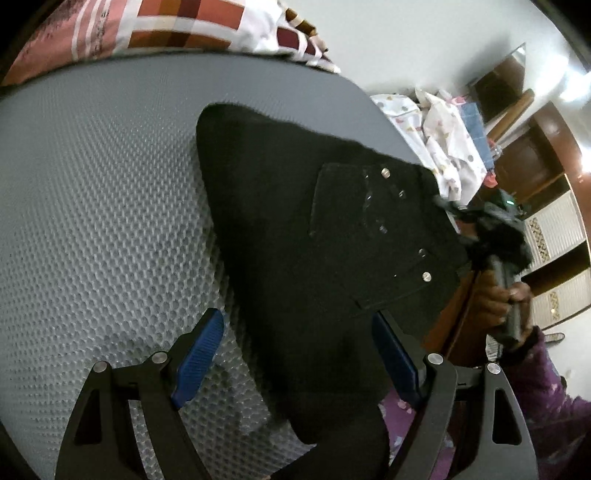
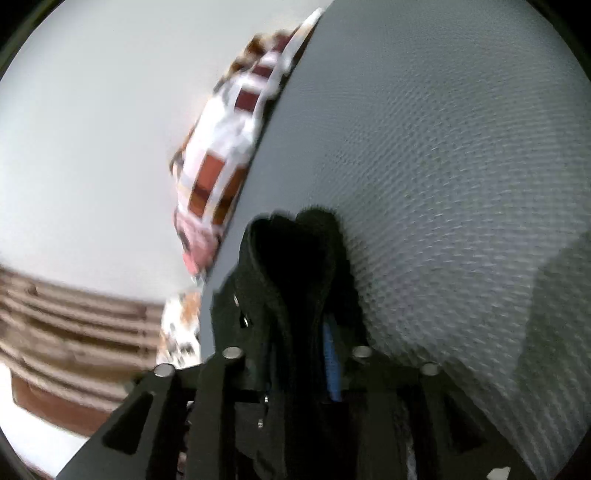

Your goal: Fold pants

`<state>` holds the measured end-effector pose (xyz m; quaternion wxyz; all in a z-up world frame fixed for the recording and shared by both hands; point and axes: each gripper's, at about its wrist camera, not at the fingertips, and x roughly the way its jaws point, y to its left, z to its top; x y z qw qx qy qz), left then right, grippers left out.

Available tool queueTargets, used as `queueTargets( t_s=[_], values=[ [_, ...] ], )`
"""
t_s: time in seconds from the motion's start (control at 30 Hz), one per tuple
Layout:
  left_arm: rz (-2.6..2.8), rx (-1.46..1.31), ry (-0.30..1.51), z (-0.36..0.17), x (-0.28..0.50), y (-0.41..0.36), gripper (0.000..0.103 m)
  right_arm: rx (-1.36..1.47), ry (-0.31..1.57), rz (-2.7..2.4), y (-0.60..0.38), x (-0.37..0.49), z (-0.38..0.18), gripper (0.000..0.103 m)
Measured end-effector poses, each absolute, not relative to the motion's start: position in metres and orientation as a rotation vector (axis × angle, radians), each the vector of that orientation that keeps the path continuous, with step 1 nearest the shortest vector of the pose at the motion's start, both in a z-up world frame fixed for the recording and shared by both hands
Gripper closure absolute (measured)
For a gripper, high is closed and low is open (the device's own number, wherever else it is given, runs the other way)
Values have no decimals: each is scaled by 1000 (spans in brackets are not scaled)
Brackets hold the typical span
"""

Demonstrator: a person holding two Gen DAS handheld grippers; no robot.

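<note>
Black pants: run away from your spread, empty left hand-held gripper.
Right hand-held gripper: clamps their bunched edge.

Right hand-held gripper pads mostly buried in black pants

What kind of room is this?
Probably a bedroom: a grey textured mattress, a checked quilt at its far edge, and wooden wardrobe doors beyond.

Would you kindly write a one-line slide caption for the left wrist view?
Open left gripper hovers over black pants on a grey textured mat.
</note>
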<state>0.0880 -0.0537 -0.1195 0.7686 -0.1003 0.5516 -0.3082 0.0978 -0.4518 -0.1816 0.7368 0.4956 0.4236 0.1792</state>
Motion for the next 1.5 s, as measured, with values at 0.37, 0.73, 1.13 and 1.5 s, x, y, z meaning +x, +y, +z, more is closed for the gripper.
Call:
queueTargets(
  t_s=[0.37, 0.73, 1.13, 1.5],
  values=[
    [-689, -215, 1148, -115, 67, -56, 21, 1166, 915, 484, -444, -3, -133, 71],
    [-678, -243, 1134, -108, 63, -47, 21, 1191, 947, 371, -431, 9, -153, 66],
    [-680, -231, 1125, -99, 63, -56, 21, 1108, 865, 390, -417, 23, -118, 89],
    [-672, -190, 1155, -112, 66, -66, 21, 1298, 957, 340, -436, 7, -182, 91]
  ],
)
